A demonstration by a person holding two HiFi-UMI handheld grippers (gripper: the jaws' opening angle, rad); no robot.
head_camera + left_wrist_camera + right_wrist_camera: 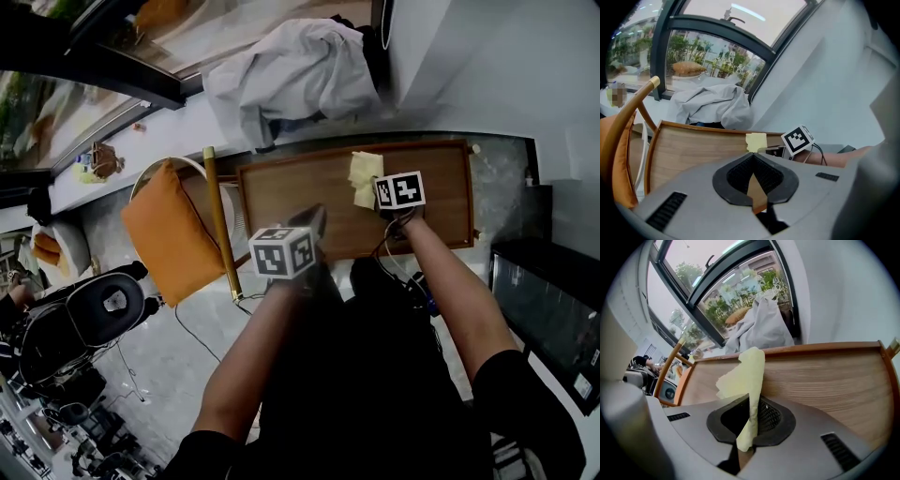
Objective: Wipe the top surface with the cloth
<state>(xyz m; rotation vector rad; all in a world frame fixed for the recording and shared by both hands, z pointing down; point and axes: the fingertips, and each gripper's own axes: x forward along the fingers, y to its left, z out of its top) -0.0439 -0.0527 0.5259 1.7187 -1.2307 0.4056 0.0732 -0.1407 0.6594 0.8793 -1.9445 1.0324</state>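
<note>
A pale yellow cloth [364, 178] hangs over the far middle of the wooden top surface [291, 197], a table with a raised rim. My right gripper [379, 185] is shut on the cloth. In the right gripper view the cloth [743, 376] rises out of the clamped jaws of the right gripper [751, 405] above the wood [825, 380]. My left gripper [316, 219] hovers over the near edge of the table, left of the right one. In the left gripper view, the left gripper [753, 169] has its jaws together with nothing between them, and the cloth [756, 141] shows ahead.
A crumpled grey-white garment [291, 70] lies on the sill behind the table. A wooden chair with an orange cushion [169, 234] stands at the table's left end. A dark glass-fronted cabinet [548, 309] is at the right, and cables [398, 267] hang below the near edge.
</note>
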